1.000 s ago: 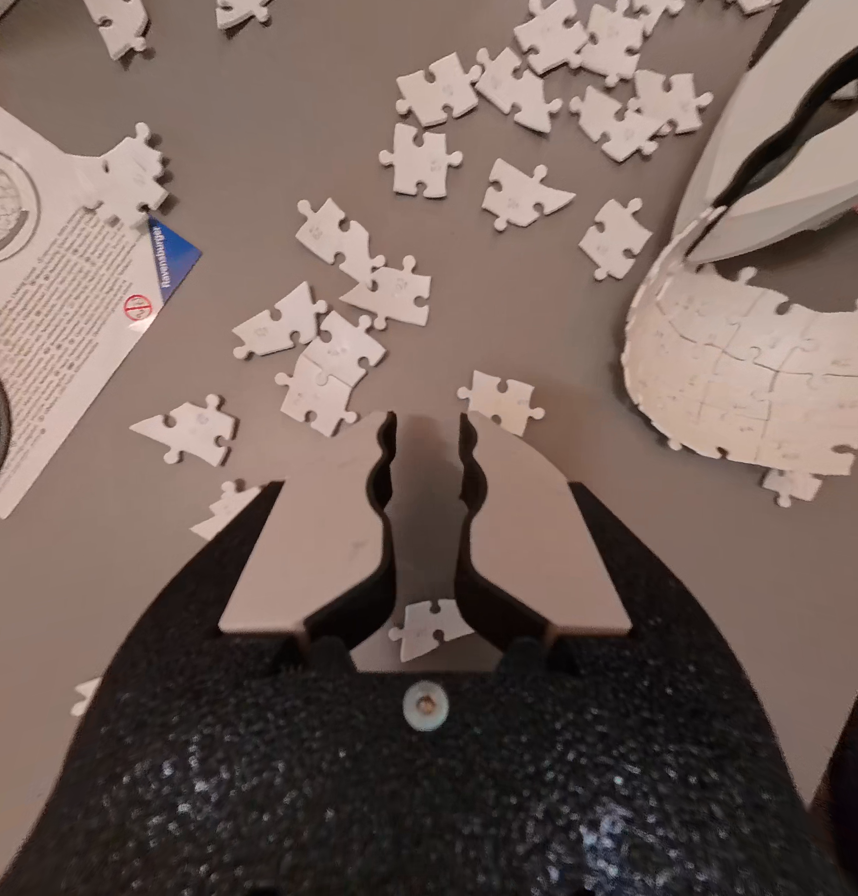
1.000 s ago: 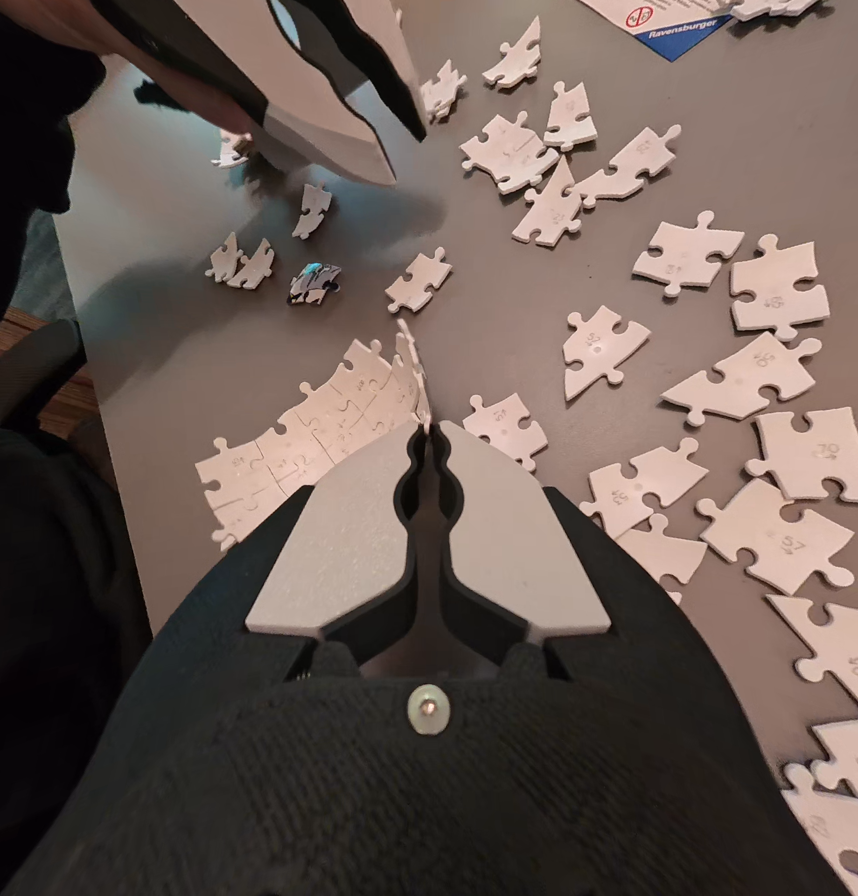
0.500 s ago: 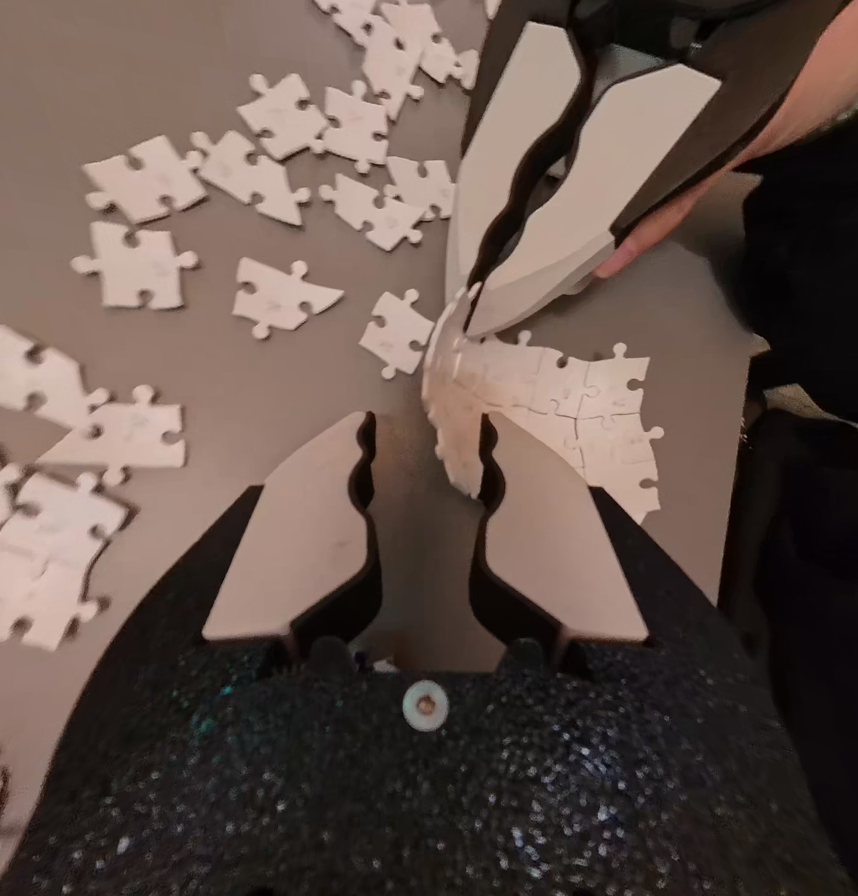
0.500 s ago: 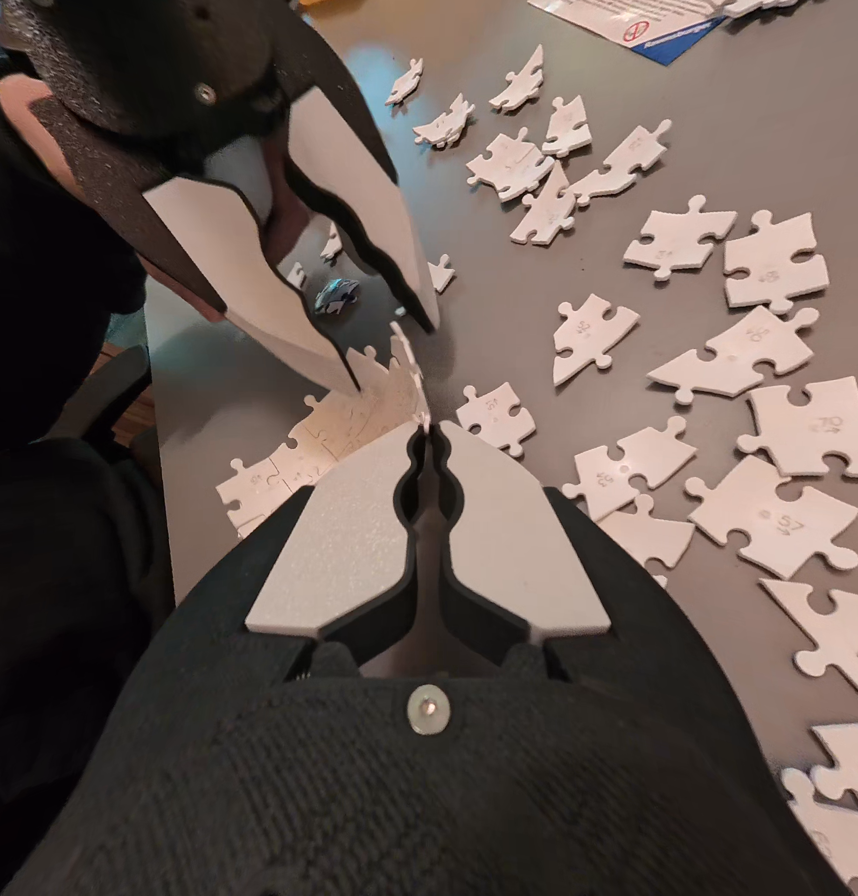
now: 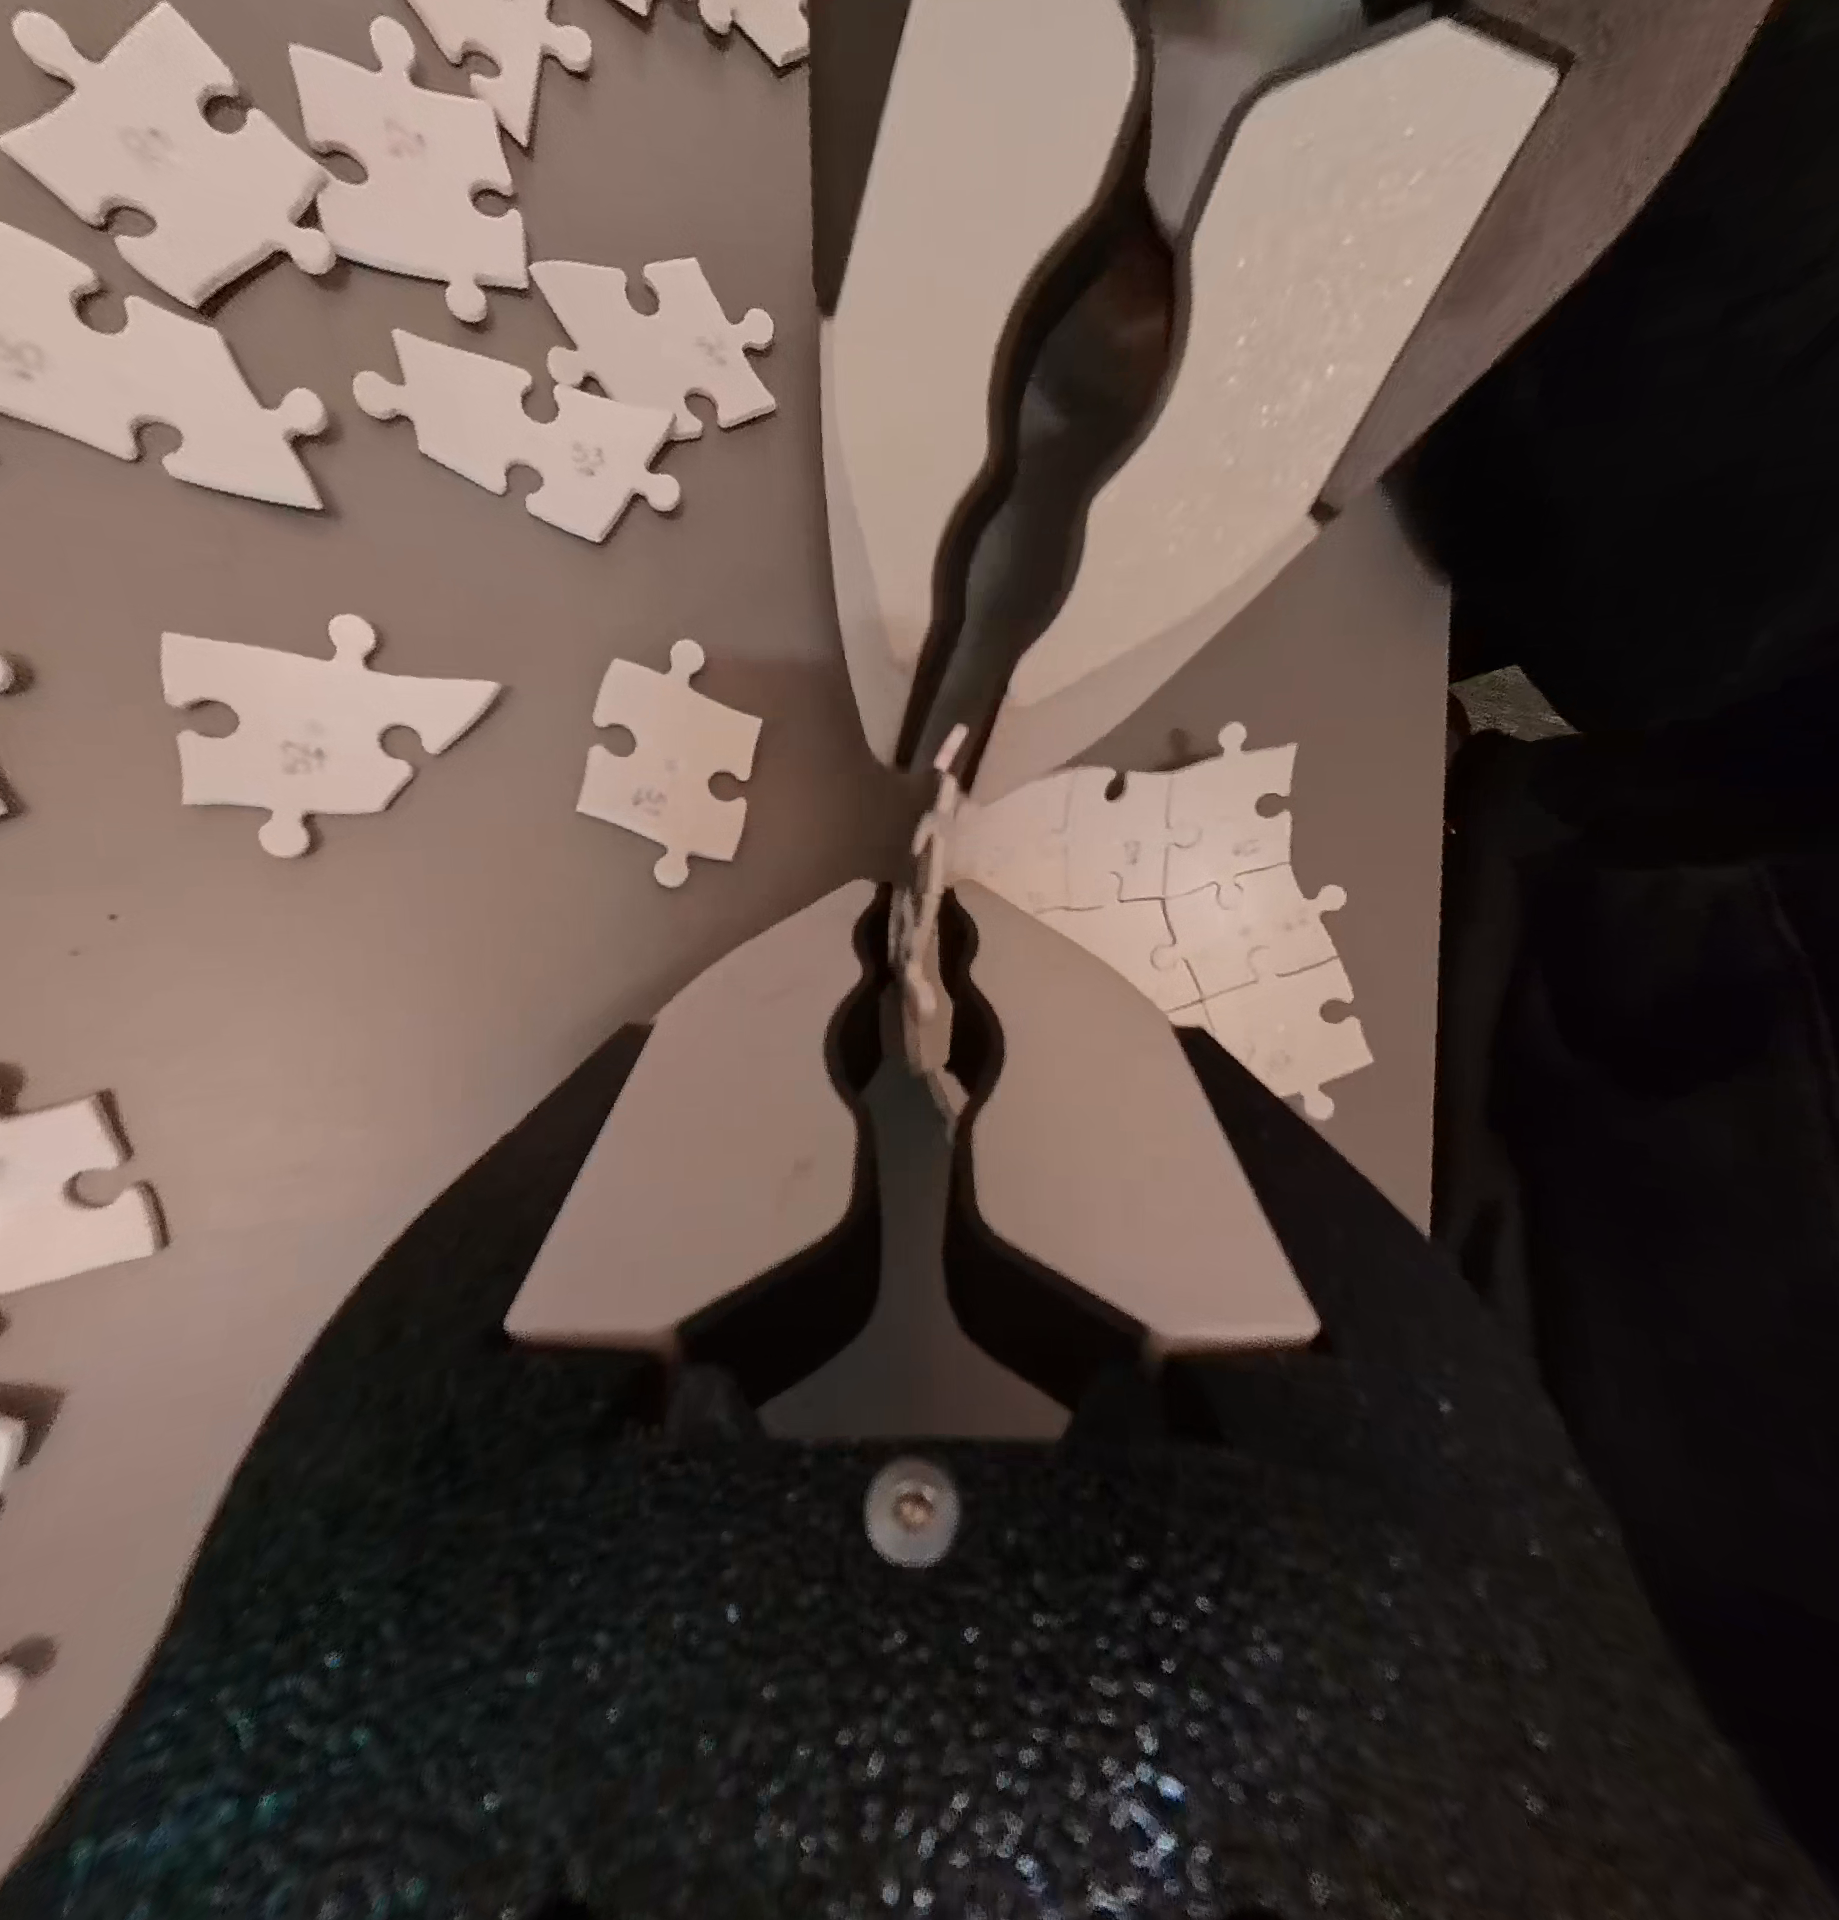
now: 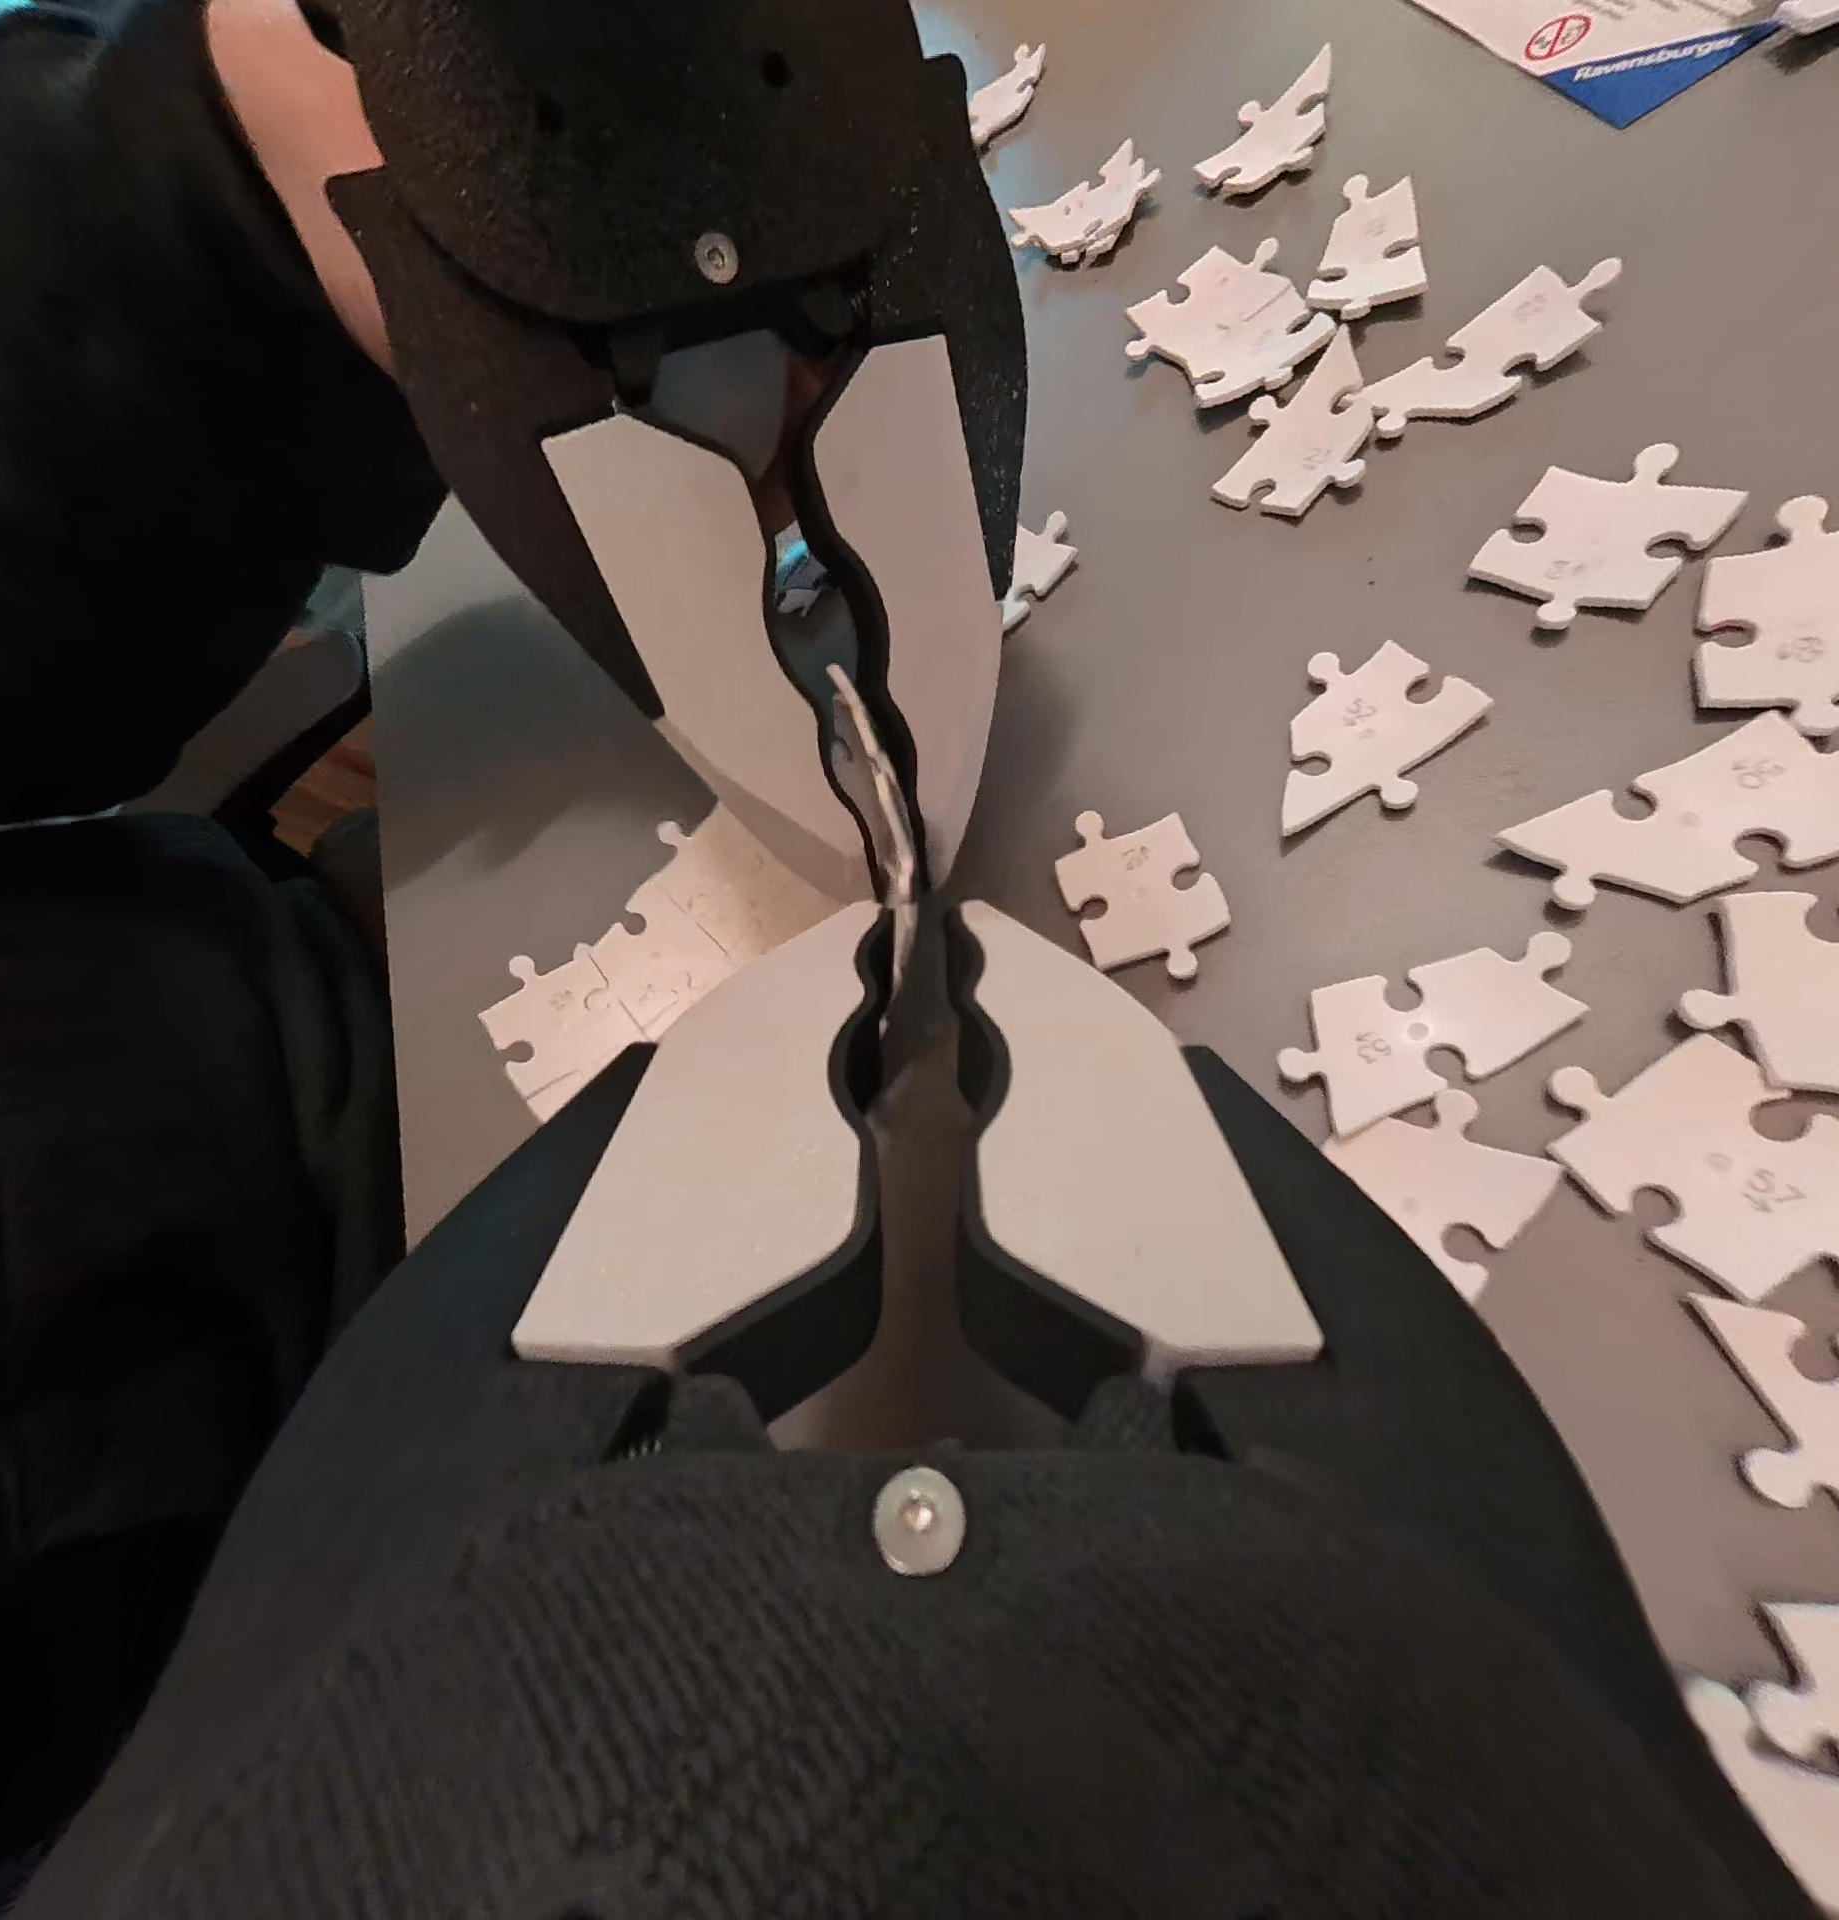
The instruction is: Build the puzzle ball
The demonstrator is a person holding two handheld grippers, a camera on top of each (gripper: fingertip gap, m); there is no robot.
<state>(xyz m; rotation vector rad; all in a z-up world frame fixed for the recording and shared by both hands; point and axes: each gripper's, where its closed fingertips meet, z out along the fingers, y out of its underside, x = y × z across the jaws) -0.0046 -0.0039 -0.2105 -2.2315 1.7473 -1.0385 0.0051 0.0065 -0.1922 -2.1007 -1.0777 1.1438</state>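
Black gripper [image 5: 913,914], pale grey fingers [image 5: 749,1132]

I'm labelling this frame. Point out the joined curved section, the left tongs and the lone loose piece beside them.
joined curved section [image 5: 1216,904], left wrist view, its pale inner face.
left tongs [image 5: 920,935], left wrist view, between the tips.
loose piece [image 5: 671,769], left wrist view, its centre.

The partly built puzzle ball [image 5: 1195,914] is a curved shell of joined white pieces, standing on its edge near the table's side. Its raised rim [image 5: 920,935] is seen edge-on, and the inner face with small printed marks curves away toward 3 o'clock in the left wrist view. Loose white pieces [image 6: 1143,894] lie flat on the grey table, spread from 12 to 4 o'clock in the right wrist view, most apart, some overlapping.
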